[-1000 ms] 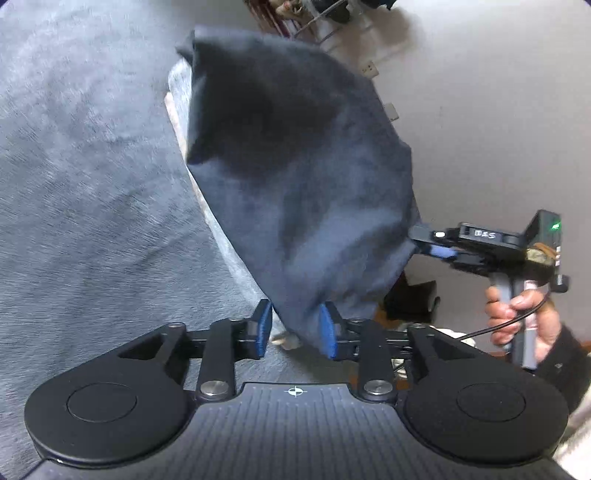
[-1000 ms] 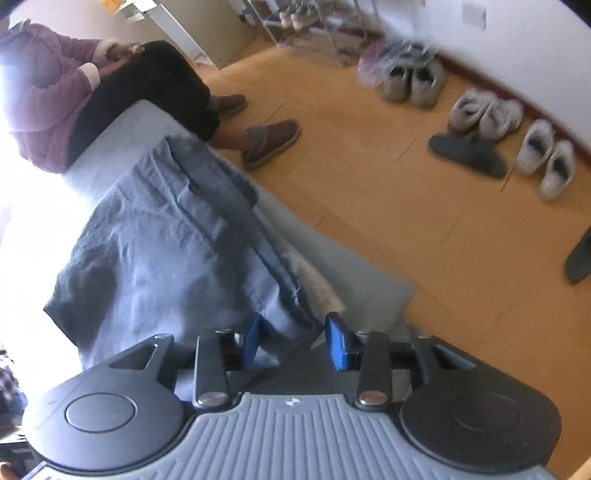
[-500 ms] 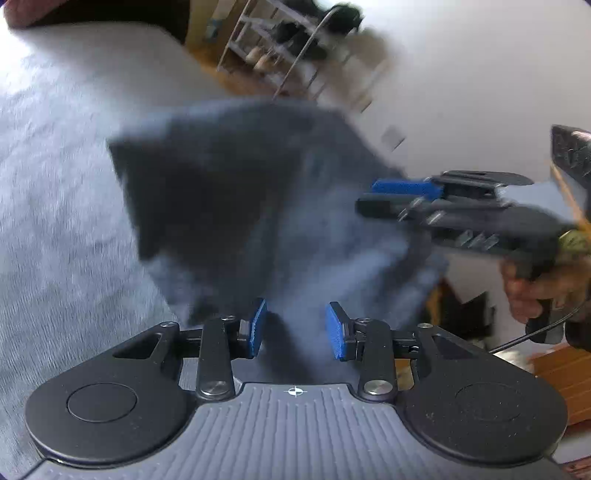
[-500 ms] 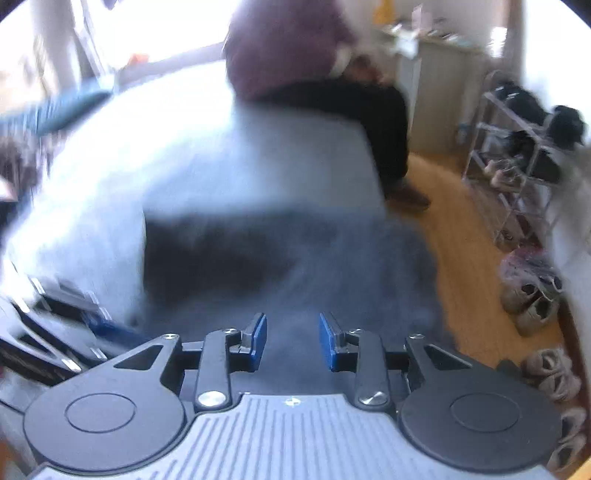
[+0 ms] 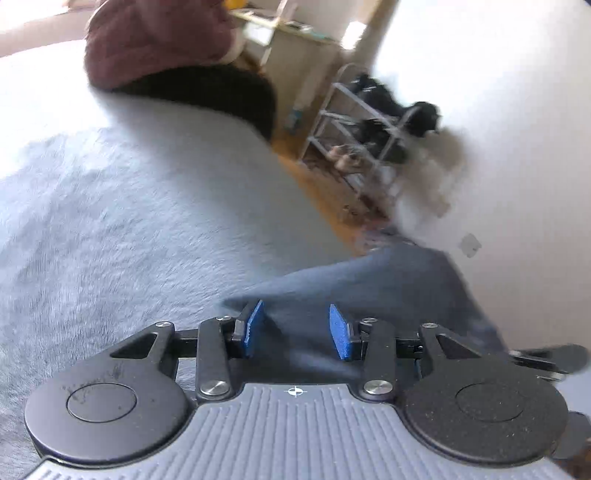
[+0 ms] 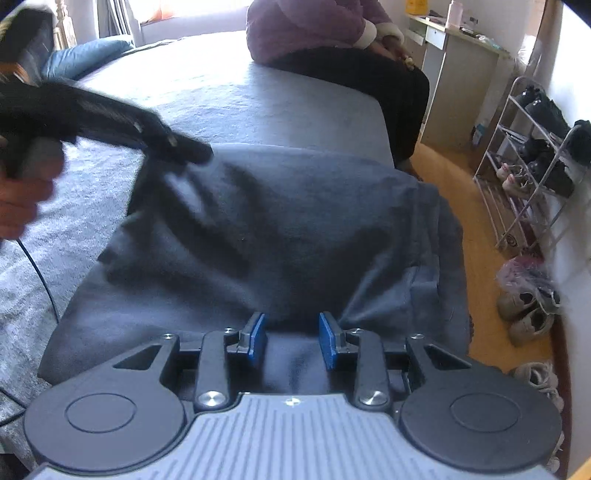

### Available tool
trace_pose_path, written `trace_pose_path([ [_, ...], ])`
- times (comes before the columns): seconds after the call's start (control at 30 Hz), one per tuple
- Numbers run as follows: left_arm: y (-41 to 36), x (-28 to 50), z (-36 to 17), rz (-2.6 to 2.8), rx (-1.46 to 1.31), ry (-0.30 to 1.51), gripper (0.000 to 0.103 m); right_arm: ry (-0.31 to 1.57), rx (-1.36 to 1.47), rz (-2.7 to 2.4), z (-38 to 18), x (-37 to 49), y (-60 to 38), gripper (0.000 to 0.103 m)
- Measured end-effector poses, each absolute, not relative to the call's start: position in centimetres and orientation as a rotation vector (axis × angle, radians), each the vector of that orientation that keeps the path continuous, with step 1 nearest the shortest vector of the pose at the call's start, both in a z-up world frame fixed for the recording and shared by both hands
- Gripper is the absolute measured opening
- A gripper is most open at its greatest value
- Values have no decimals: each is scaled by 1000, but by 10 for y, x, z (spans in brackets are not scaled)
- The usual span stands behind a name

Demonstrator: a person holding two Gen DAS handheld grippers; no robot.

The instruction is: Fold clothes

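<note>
A dark grey-blue garment (image 6: 266, 229) lies spread on the bed's near corner, with folds at its right side. My right gripper (image 6: 291, 339) sits over its near edge with jaws apart and cloth between the blue pads. My left gripper (image 5: 295, 328) has its jaws apart over the garment's corner (image 5: 369, 288). The left gripper also shows in the right wrist view (image 6: 177, 147), blurred, at the garment's far left corner; whether it pinches the cloth I cannot tell.
The bed has a pale grey fuzzy cover (image 5: 129, 221). A person in a purple jacket (image 6: 314, 26) sits on its far edge. A shoe rack (image 6: 535, 155) and loose shoes (image 6: 528, 310) stand on the wooden floor at the right, by a white wall.
The garment was held up hanging between both grippers; it has swung down and now lies flat on the bed. Both grippers' jaws have widened.
</note>
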State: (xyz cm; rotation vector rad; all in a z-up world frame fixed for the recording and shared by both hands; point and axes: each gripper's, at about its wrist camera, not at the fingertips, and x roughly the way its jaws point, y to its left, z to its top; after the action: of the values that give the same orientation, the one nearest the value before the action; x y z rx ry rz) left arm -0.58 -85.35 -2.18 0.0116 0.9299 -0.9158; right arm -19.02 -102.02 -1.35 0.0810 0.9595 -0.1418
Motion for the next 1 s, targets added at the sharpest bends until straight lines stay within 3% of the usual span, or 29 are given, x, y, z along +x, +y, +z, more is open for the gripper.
trace_pose_path([
  [0.27, -857, 4, -29, -871, -9, 931, 46, 717, 104, -164, 48, -177, -1038, 34],
  [0.37, -857, -1, -29, -868, 13, 915, 48, 665, 138, -187, 46, -144, -1057, 34],
  [0.57, -861, -5, -32, -862, 30, 903, 49, 768, 289, -339, -18, -121, -1117, 21],
  [0.83, -860, -4, -31, -875, 45, 908, 49, 665, 365, -308, 6, -130, -1129, 21],
  [1.0, -859, -5, -29, -875, 43, 914, 49, 799, 345, -486, -13, -121, -1145, 21],
])
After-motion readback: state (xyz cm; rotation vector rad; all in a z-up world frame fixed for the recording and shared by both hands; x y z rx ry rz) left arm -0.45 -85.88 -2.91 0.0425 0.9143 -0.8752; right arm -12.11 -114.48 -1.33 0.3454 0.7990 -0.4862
